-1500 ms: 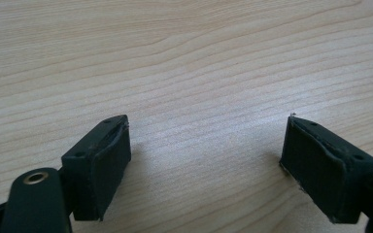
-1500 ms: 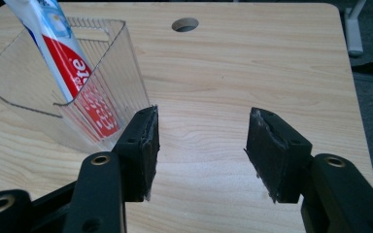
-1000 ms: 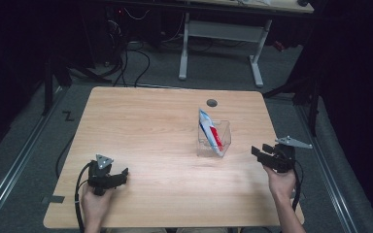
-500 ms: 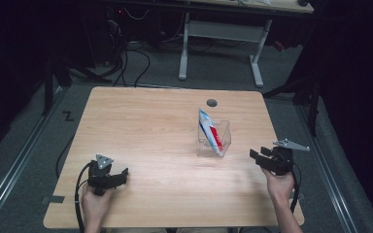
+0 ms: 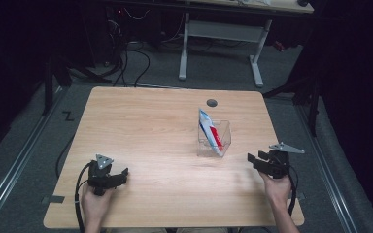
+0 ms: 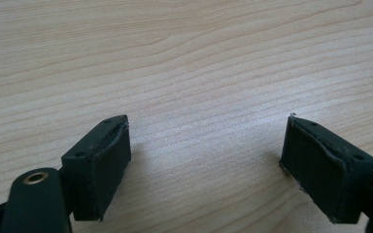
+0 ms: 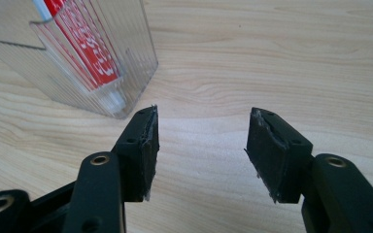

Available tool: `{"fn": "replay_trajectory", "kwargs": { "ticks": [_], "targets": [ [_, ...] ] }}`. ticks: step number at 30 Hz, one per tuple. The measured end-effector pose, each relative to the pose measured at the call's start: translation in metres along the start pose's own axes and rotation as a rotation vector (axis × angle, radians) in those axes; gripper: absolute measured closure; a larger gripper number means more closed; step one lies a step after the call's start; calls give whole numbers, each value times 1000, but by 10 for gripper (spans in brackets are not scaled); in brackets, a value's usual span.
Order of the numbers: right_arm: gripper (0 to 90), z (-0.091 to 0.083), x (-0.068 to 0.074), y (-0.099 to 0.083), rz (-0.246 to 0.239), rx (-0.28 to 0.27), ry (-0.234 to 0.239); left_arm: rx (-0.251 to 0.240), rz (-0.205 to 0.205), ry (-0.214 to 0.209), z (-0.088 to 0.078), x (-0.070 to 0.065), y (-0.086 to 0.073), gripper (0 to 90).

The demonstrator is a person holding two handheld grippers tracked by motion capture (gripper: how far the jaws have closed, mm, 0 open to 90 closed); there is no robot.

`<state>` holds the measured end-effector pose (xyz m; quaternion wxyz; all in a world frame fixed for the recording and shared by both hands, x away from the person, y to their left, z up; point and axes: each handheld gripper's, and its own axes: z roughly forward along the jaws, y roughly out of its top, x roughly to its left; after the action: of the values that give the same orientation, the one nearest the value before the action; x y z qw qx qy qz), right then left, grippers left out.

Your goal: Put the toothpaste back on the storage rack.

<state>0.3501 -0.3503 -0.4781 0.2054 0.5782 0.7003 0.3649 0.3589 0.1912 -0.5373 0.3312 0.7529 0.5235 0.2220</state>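
A clear plastic box (image 5: 215,141) stands right of the table's middle, with a red, white and blue tube (image 5: 210,131) leaning inside it. In the right gripper view the clear box (image 7: 85,58) sits just beyond the left jaw, the red tube (image 7: 85,43) visible through its wall. My right gripper (image 5: 253,160) rests near the table's right edge, a short way from the box, open with nothing between its jaws (image 7: 201,141). My left gripper (image 5: 121,175) lies at the front left, open over bare wood (image 6: 206,145).
A wooden table (image 5: 145,126) with a round dark grommet (image 5: 211,103) near its back edge. Behind it stand a white desk frame (image 5: 223,34) and cables on the grey floor. Metal rails run along both sides of the table.
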Motion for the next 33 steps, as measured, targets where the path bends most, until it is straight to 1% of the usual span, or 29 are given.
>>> {"fn": "replay_trajectory", "kwargs": {
  "ticks": [1, 3, 7, 21, 23, 33],
  "targets": [
    [452, 1, 0, -1, -4, -1, 0, 0, 0, 0, 0, 0, 0, 182],
    [451, 2, 1, -3, 5, 6, 2, 0, 0, 0, 0, 0, 0, 182],
    [449, 5, 2, -8, 8, 17, 3, 0, 0, 0, 0, 0, 0, 182],
    [441, 19, 7, -22, -4, 61, 5, 0, 0, 0, 0, 0, 0, 181],
    [442, 21, 8, -23, -19, 65, -1, 0, 0, 0, 0, 0, 0, 182],
    [442, 30, 13, -25, -39, 82, -3, 0, 0, 0, 0, 0, 0, 182]
  ]
}}
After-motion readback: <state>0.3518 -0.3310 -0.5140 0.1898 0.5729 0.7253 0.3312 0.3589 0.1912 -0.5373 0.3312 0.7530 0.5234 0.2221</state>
